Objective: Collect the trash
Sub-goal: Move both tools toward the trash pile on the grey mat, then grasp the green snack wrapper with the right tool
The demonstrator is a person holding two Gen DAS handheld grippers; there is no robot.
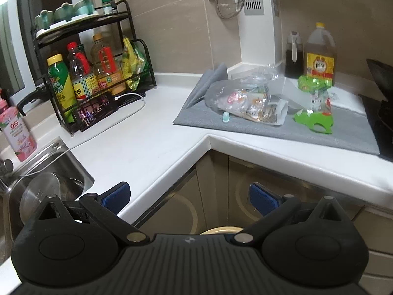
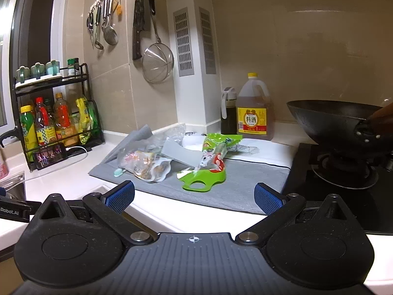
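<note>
facing trash pile on grey mat, right gripper spread, well short

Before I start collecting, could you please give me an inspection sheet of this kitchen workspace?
Surface: white L-shaped counter with a grey mat beside the stove.
Job's things: clear wrapper bag, green torn packaging, a toothbrush, all on the mat.
Clutter: cooking wine jug, dark sauce bottle, condiment rack, phone.
Grippers: left gripper open and empty off the counter edge; right gripper open and empty, short of the mat.
Cables: white charging cable from the phone toward the sink.
Surroundings: wok on the stove, utensils hanging on the wall.
</note>
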